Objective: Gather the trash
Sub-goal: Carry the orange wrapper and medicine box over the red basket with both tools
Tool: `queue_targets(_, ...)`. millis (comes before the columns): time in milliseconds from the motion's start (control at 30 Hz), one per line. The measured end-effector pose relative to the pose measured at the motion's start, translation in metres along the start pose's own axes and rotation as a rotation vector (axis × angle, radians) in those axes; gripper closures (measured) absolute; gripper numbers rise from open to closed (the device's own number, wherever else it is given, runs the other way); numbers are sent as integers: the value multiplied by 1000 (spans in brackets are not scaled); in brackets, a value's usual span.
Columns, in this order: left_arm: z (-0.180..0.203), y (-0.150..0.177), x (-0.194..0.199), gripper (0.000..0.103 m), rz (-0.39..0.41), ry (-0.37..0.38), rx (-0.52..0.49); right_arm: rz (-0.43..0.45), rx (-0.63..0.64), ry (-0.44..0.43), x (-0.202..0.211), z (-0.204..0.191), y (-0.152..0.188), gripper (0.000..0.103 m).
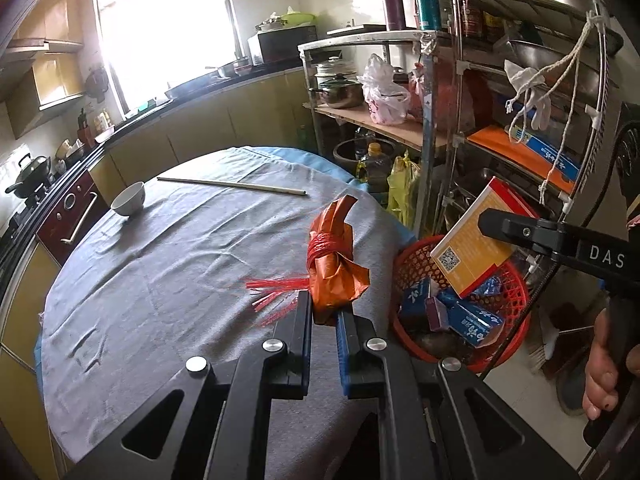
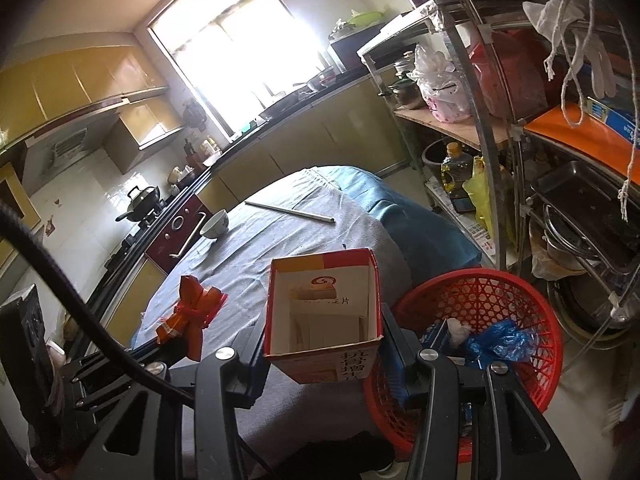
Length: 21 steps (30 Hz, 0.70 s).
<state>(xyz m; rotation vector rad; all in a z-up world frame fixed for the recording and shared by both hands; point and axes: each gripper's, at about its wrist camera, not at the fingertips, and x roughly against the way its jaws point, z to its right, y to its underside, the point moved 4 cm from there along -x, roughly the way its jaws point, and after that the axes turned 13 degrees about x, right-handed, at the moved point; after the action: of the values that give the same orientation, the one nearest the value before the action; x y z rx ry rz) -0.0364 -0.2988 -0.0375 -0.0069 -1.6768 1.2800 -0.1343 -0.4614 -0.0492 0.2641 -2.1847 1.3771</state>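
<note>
The left tool [image 1: 325, 309] is clamped tight on the bottom of a crumpled orange wrapper [image 1: 334, 256] that is bound round its middle with red plastic string, the frayed ends fanning out to the left. It holds the bundle just above the grey cloth of the round worktop [image 1: 168, 272], near the edge closest to the basket.

The right tool [image 2: 320, 356] grips an open cardboard box [image 2: 322, 312], red and yellow outside and white within, one finger on each side wall. The box mouth faces the right wrist camera, and a folded paper leaflet shows inside. In the left wrist view the box hangs tilted over the near rim of a red plastic basket [image 1: 516, 280], which stands just off the edge of the worktop, beside a metal shelf rack [image 1: 436, 92]. Part of a hand [image 1: 604, 368] shows at the right edge, on the handle of the right tool.

The basket already holds trash: several small blue cartons [image 1: 472, 320] and, seen from the right wrist camera, a scrunched blue plastic bag [image 2: 500, 340].

Farther back on the worktop lie a white bowl [image 1: 129, 199] and a pair of pale chopsticks [image 1: 232, 185], well apart from both tools.
</note>
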Motion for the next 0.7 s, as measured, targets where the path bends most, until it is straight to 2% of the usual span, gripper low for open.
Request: queue_targets(700, 25, 8, -8, 91, -43, 41, -50, 9, -36, 36, 12, 20, 4, 52)
